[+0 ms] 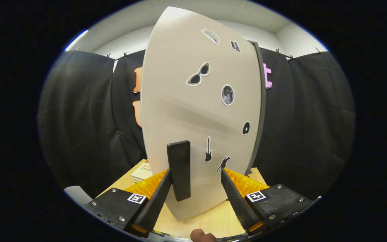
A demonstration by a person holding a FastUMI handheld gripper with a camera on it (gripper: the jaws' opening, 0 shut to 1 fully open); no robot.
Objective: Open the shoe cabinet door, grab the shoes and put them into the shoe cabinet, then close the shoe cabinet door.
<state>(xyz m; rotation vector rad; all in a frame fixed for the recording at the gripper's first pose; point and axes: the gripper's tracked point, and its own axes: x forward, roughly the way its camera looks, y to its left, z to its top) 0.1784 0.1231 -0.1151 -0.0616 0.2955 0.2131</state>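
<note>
Fingertip of a person [203, 235], lowest centre of the frame, is nearest my camera, just behind the gripper.

Item 1: gripper [196, 174]. I read it as open, its two fingers spread apart with serrated inner faces. My left finger [158, 198] lies against or just beside the handle; the right finger [235, 198] stands apart from it, in front of the door's lower right part. Only one finger is near the handle, so nothing is clamped. Each finger mount carries a small square black-and-white marker.

Item 2: dark rectangular upright handle [179, 169], centre-low in the frame, fixed to the door, sitting between the fingers toward the left one.

Item 3: pale beige flat shoe cabinet door [186, 111], filling the middle of the frame from top to near the bottom, just ahead of the fingers. A dark edge strip runs down its right side. I cannot tell whether it is shut or slightly ajar.

Item 4: stickers on the door: sunglasses [198, 74] at upper centre, a round moon [227, 94] to their lower right, a guitar [208, 149] beside the handle, with smaller ones at the top and right.

Item 5: light wooden bench [210, 222], beneath the door and fingers.

Item 6: small stack of books or cards [142, 173], lower left of the door, on the bench.

Item 7: black cloth wall [79, 117], either side of the door.
</note>
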